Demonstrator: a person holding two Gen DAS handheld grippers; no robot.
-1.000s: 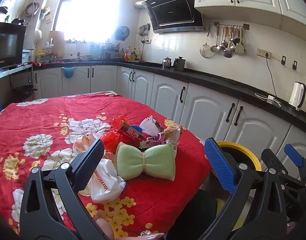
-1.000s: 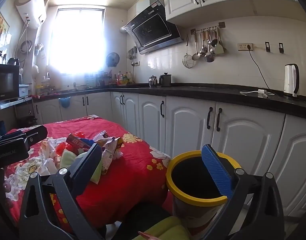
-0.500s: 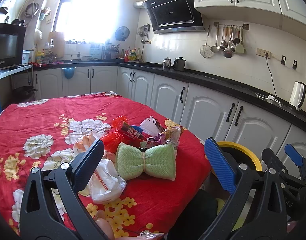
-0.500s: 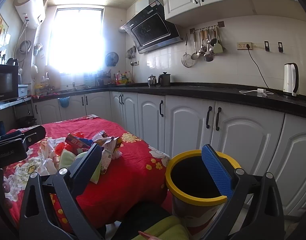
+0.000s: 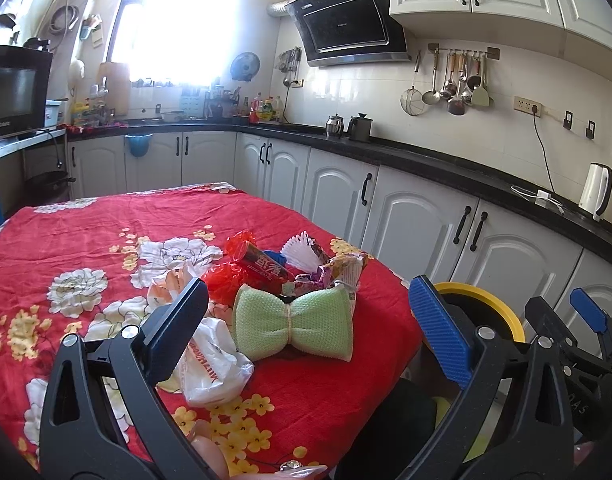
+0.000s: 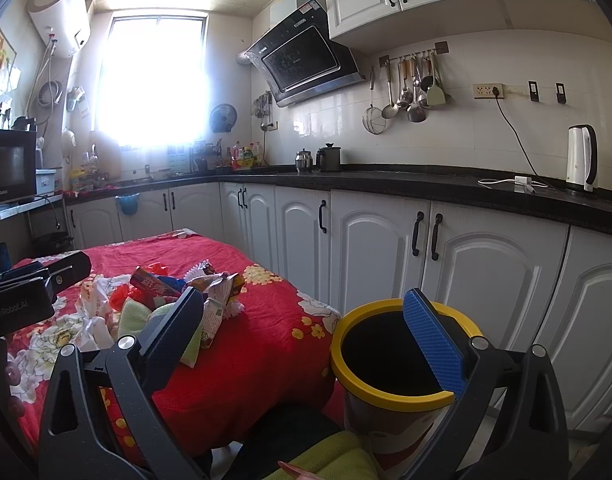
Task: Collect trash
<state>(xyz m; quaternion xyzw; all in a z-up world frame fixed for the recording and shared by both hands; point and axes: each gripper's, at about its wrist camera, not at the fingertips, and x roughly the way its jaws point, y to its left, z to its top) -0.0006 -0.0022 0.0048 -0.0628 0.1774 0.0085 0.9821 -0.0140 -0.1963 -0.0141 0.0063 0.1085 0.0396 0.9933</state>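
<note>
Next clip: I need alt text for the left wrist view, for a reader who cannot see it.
The open left gripper hovers over a trash pile on a red floral tablecloth, with a green bow-shaped cloth and white plastic bag nearest. A yellow-rimmed bin stands past the table's right edge.

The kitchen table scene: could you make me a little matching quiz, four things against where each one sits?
Things:
1. green cloth
2. white bag
3. bin
4. kettle

Places:
A. on the black counter
B. on the floor beside the table
C. table's near edge, left of the green cloth
D. on the table, in front of the wrapper pile

Pairs: 1-D, 2-C, 3-B, 4-A
</note>
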